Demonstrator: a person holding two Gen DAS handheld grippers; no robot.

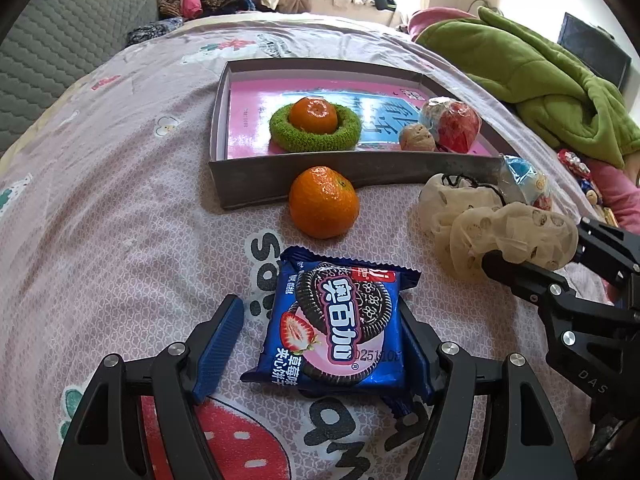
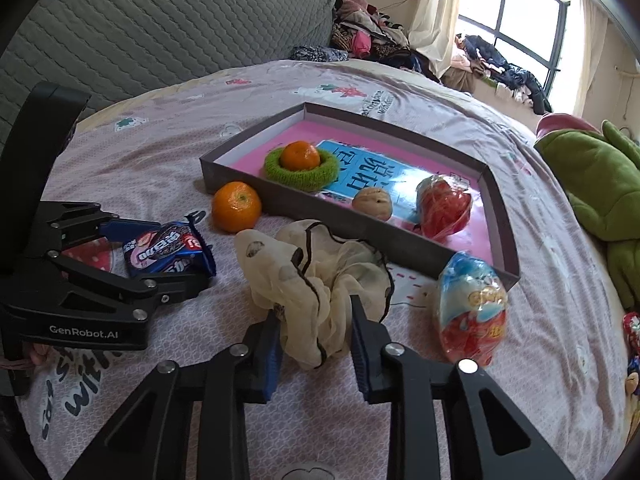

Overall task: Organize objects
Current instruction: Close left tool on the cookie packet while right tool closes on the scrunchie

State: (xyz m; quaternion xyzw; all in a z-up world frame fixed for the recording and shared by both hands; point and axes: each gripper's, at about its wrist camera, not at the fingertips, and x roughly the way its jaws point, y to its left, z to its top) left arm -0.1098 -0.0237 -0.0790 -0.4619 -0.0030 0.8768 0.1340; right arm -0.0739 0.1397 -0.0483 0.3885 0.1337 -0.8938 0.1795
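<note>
Left gripper (image 1: 320, 344): jaws apart, straddling a blue cookie packet (image 1: 334, 328) lying flat on the bed sheet (image 1: 120, 208); the right pad touches the packet's edge, the left pad stands just clear. Packet print: dark sandwich cookies, a strawberry, Chinese characters, a partly legible stamped number. Left gripper body is lettered "GenRobot.AI" in the right wrist view. Right gripper (image 2: 316, 340): jaws apart, either side of a cream sheer scrunchie (image 2: 320, 280) with black trim; whether the pads touch it cannot be told. Just right of it, a wrapped toy egg (image 2: 472, 308), blue and red. Beyond the packet, a loose mandarin (image 1: 324, 202) touching the tray's near wall. Grey shallow tray (image 1: 256, 188): pink and blue booklet with Chinese title as liner; green knitted ring (image 1: 316, 132) holding a second mandarin (image 1: 313, 115); a walnut (image 1: 416, 139); a red wrapped egg (image 1: 452, 124). Far right, green blanket (image 1: 540, 80).
</note>
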